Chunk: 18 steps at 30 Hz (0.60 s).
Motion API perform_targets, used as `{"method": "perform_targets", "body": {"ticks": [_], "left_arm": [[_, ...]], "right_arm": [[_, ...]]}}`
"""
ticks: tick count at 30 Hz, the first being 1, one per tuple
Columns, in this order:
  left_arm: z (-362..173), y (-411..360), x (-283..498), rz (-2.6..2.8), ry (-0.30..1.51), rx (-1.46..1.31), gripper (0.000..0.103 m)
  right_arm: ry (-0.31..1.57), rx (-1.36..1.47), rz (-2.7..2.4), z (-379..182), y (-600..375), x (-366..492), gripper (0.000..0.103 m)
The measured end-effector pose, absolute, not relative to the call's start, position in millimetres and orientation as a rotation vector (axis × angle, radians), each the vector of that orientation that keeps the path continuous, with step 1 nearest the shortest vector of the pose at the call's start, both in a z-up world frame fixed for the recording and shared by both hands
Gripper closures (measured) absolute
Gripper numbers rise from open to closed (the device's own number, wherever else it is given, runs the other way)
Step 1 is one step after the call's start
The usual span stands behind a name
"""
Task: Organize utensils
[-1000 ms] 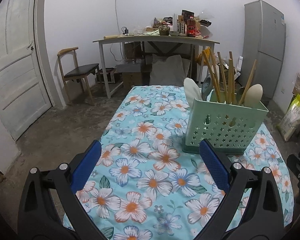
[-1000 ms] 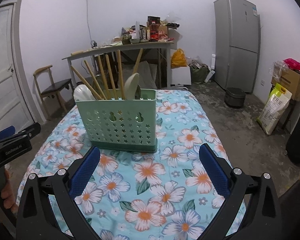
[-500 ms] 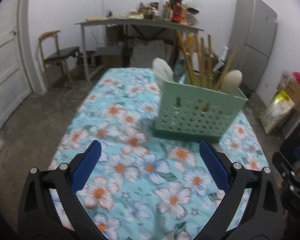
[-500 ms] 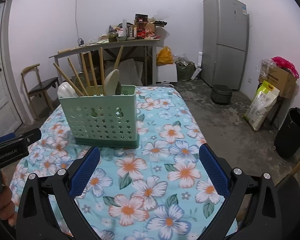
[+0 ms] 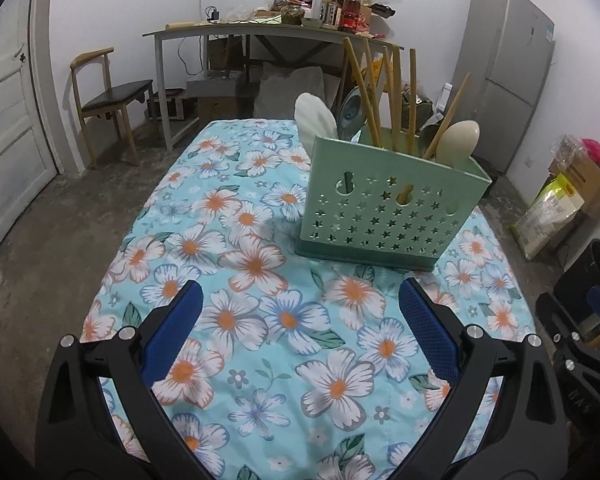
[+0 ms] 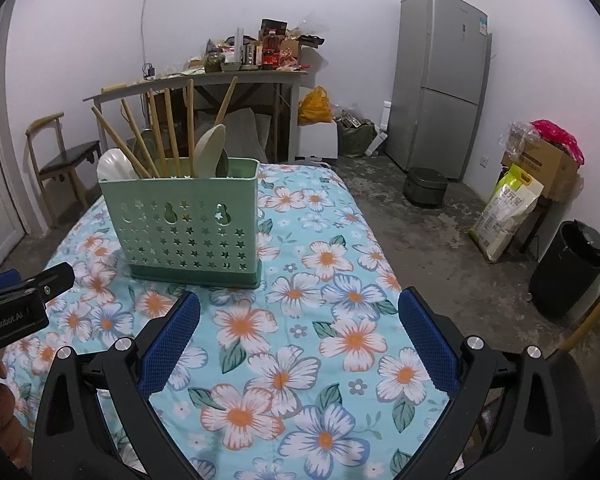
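Wooden chopsticks [image 5: 374,92] and pale spoons [image 5: 458,140] stand in your perforated green plastic caddy [image 6: 180,220] on the floral-clothed surface [image 5: 260,320]; your left gripper [image 5: 298,308] and right gripper [image 6: 300,312] hover near it, jaws apart, empty.

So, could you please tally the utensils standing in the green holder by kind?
Wooden chopsticks: 6
Spoons: 4
Total: 10, all standing in the green holder
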<state>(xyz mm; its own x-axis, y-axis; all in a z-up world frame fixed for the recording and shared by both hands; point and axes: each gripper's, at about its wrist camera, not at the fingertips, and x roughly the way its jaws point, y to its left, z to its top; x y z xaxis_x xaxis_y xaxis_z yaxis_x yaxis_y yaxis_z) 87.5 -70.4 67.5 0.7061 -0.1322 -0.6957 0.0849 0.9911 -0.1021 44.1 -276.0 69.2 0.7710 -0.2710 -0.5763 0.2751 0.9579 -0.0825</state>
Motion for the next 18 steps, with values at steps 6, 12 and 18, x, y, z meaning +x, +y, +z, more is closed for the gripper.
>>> {"method": "perform_targets", "body": {"ticks": [6,12,18], "left_arm": [[66.0,-73.2,88.6,-0.093,0.762,-0.023,0.008],[67.0,-70.6,89.4,-0.079,0.75,-0.014,0.008],[67.7,-63.4,88.5,-0.062,0.742,-0.027,0.008]], "right_arm": [[0.636,0.024,-0.318,67.9,-278.4,45.1,0.006],[0.642,0.023,-0.319,65.8,-276.1,46.6,0.006],[0.655,0.019,-0.332,63.1,-275.4,47.8,0.006]]}}
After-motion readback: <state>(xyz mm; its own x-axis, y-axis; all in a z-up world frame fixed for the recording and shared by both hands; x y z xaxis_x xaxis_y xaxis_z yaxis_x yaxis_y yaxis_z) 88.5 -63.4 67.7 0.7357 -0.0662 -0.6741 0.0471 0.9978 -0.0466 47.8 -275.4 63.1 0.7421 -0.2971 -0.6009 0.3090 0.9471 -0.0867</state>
